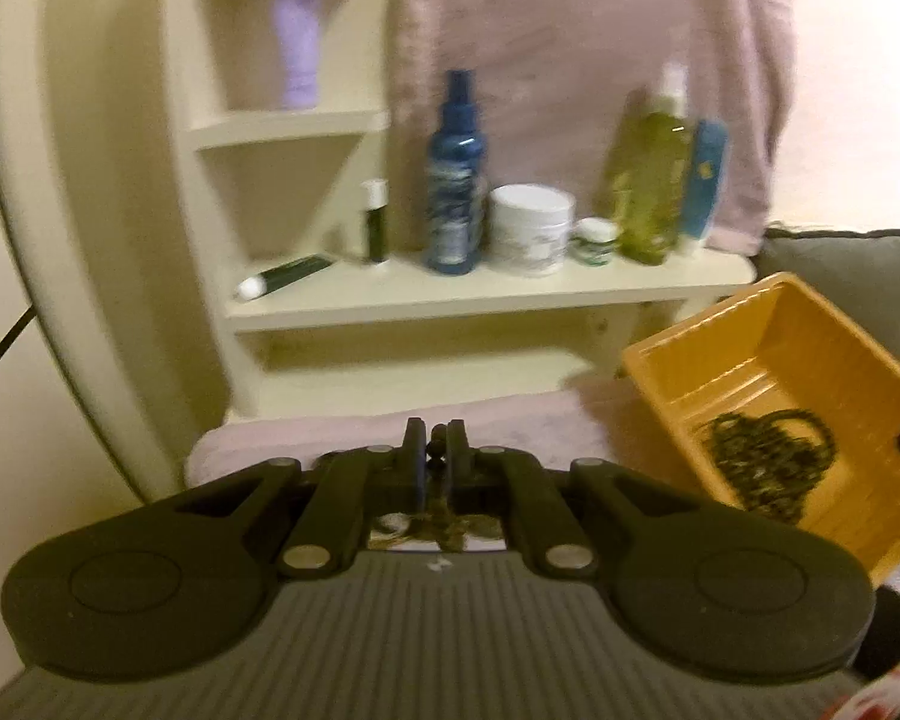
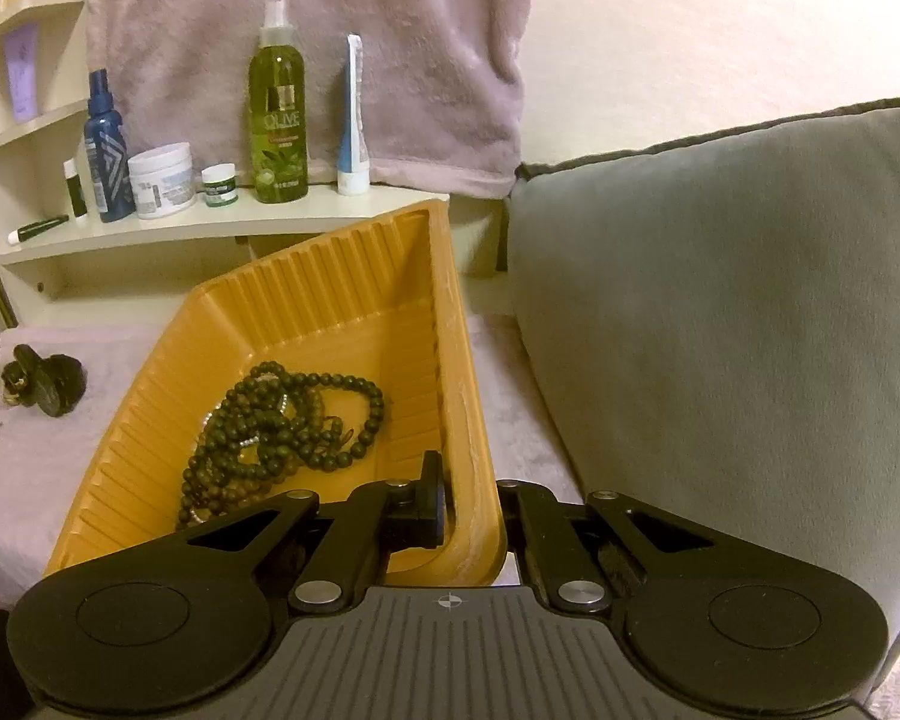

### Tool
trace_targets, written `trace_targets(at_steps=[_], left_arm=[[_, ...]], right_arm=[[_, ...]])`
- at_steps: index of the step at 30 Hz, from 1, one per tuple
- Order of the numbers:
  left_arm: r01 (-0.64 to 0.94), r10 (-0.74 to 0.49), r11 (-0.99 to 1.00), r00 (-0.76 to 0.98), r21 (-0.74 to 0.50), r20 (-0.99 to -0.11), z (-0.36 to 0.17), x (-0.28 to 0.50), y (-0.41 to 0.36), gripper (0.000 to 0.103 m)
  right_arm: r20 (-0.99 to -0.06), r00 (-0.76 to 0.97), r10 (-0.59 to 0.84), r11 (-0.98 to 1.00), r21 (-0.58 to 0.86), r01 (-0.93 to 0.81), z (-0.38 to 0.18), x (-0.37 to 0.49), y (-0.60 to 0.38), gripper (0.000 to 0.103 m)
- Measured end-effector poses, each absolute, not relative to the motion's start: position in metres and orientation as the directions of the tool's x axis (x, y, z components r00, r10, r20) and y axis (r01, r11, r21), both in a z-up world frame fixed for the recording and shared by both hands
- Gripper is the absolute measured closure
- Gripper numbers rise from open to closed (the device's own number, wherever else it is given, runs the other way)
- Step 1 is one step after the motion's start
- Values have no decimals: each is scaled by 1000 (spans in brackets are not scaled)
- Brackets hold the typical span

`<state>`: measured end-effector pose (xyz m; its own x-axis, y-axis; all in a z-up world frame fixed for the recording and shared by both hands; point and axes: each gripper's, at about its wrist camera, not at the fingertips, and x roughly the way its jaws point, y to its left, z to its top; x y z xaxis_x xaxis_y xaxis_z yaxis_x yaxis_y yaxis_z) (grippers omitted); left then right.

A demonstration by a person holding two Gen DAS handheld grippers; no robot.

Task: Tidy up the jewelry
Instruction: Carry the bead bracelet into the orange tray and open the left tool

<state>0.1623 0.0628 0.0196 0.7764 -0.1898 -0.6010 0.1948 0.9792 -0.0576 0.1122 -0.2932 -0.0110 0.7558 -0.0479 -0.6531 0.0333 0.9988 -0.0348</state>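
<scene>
**Inspector:** Report the near field first.

**Operator:** My right hand-held gripper is clamped on the side wall of the orange tray, one finger inside and one outside, holding it tilted. My left hand-held gripper is pinched nearly closed on a dark beaded strand; the left view is blurred, so I judge it a bead necklace rather than state it.

**Inspector:** Contents of the tray?

**Operator:** A heap of dark green bead necklaces lies on its floor, toward the lower end.

**Inspector:** Outstanding items?

**Operator:** In the right view, more dark jewelry sits on the pink towel, left of the tray and apart from it. I judge the task partly done: one batch binned, one strand in hand, that cluster remaining.

**Inspector:** Beyond that?

**Operator:** A cream shelf with a green olive bottle, blue bottle and white jar; a grey cushion to the right.
</scene>
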Motion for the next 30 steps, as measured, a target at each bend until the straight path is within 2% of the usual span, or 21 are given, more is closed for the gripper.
trace_targets(at_steps=[18, 30], left_arm=[[481, -470, 862, 647, -157, -600, 20, 160, -86, 98], [527, -515, 826, 564, -199, -645, 1, 157, -119, 98]], right_arm=[[-643, 765, -34, 999, -20, 27, -8, 110, -293, 98], [-644, 764, -30, 1000, -14, 28, -7, 110, -293, 98]])
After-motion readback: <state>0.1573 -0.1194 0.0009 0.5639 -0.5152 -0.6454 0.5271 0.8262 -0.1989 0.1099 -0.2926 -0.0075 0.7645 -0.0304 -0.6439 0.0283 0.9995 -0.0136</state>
